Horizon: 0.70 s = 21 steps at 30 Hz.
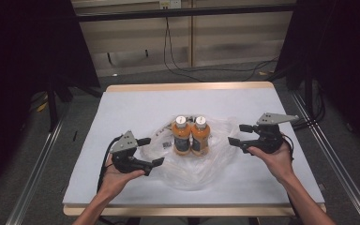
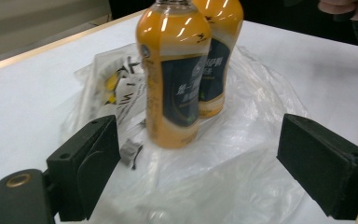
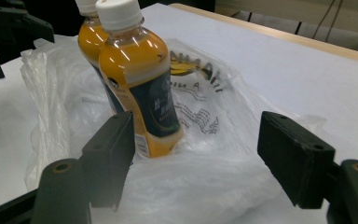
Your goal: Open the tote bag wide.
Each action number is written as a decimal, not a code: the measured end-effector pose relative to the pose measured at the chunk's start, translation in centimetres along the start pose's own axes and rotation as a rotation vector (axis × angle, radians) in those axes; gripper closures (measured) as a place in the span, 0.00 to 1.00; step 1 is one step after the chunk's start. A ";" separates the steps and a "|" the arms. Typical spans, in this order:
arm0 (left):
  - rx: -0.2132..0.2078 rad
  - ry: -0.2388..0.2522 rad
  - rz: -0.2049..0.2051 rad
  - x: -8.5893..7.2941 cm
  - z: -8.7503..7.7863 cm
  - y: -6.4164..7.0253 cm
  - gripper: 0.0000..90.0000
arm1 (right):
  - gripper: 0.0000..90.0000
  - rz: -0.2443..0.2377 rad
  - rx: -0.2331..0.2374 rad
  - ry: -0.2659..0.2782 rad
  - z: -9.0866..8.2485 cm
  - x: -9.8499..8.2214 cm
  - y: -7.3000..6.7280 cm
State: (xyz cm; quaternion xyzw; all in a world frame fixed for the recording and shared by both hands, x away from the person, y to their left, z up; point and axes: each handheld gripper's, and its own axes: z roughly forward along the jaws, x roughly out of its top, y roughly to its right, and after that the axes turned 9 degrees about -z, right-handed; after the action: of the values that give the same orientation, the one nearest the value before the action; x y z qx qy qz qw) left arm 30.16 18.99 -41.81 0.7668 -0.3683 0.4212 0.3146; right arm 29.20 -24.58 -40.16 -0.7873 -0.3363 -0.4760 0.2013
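Two orange bottles (image 1: 191, 136) are seen upright and touching at the table's (image 1: 122, 108) centre on a flattened clear plastic bag (image 1: 215, 154), flanked at nine o'clock by the left gripper (image 1: 151, 151) and at three o'clock by the right gripper (image 1: 238, 134), both held with jaws spread apart and nothing between them.

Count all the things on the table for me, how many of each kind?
Orange drink bottles: 2
Clear plastic bag: 1
Grippers held in hands: 2, the left gripper and the right gripper
Total: 5
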 end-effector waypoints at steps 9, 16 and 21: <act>0.064 0.028 -0.041 -1.8 -3.4 -0.6 0.09 | 0.26 0.036 -0.040 0.016 -2.6 -2.7 -0.6; 0.103 0.001 -0.065 -3.8 -4.7 -1.2 0.07 | 0.23 0.071 -0.085 0.006 -4.4 -4.6 -1.2; 0.122 0.006 -0.088 -5.3 -5.4 -1.4 0.04 | 0.19 0.090 -0.120 0.034 -5.7 -5.7 -1.4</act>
State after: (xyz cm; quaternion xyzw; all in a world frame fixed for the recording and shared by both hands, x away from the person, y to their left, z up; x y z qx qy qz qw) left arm 27.06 25.57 -44.30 0.7988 -0.3070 0.4307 0.2866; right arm 22.87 -29.18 -42.56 -0.8041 -0.2681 -0.4990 0.1803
